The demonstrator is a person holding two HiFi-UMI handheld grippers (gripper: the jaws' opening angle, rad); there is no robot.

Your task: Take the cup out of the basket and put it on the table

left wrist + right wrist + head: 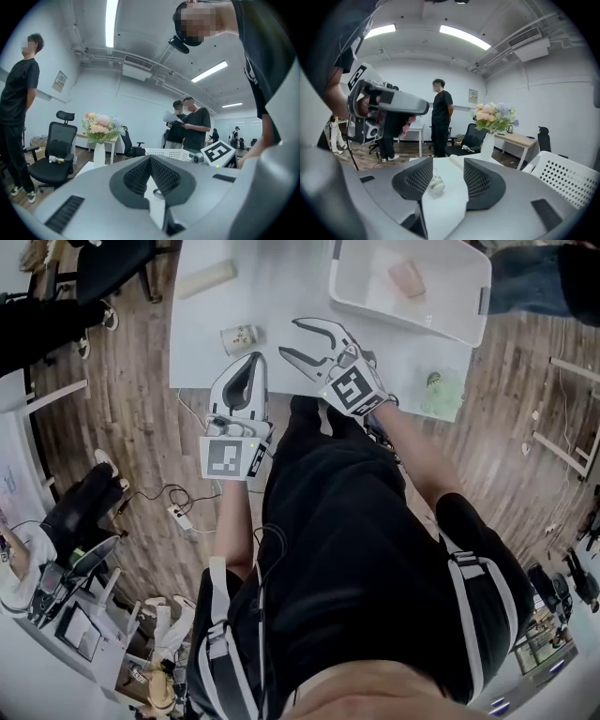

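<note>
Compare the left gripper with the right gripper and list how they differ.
The left gripper has its fingers shut tip to tip; the right gripper has its fingers apart. In the head view the left gripper points roughly straight up the picture, while the right gripper slants left toward the cup lying on the table. That cup shows through the right gripper's gap, untouched. Both hold nothing.

A pink cup (408,279) lies inside the white basket (361,277). A pale cup (240,338) lies sideways on the worktop (291,277).
</note>
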